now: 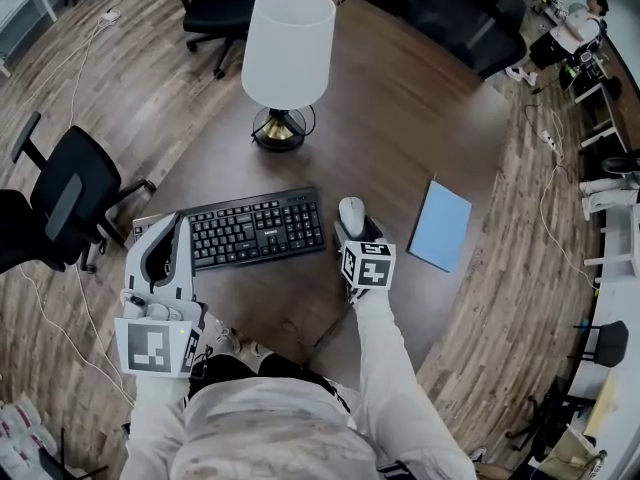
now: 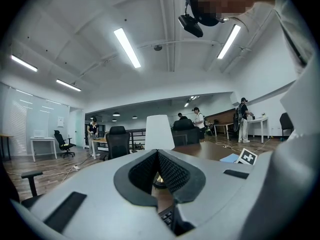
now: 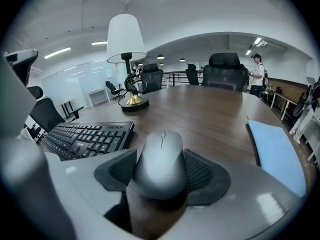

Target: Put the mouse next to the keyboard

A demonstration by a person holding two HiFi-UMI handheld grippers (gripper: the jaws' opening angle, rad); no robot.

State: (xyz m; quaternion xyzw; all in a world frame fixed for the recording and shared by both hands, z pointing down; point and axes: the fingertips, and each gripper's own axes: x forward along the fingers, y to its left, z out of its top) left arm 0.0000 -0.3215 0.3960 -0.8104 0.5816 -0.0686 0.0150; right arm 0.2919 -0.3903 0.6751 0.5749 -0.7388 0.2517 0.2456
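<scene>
A grey mouse (image 1: pixel 351 215) lies just right of the black keyboard (image 1: pixel 255 228) on the brown table (image 1: pixel 400 118). My right gripper (image 1: pixel 357 231) is shut on the mouse, one pad against each side. In the right gripper view the mouse (image 3: pixel 162 159) fills the space between the pads, with the keyboard (image 3: pixel 85 136) to its left. My left gripper (image 1: pixel 170 233) hovers over the keyboard's left end. In its own view the left gripper (image 2: pixel 158 156) is shut, pads meeting with nothing between them.
A white-shaded lamp (image 1: pixel 287 58) on a brass base stands behind the keyboard. A blue notebook (image 1: pixel 440 225) lies to the right of the mouse. Black office chairs (image 1: pixel 60 198) stand around the table, and the table's front edge is close to my body.
</scene>
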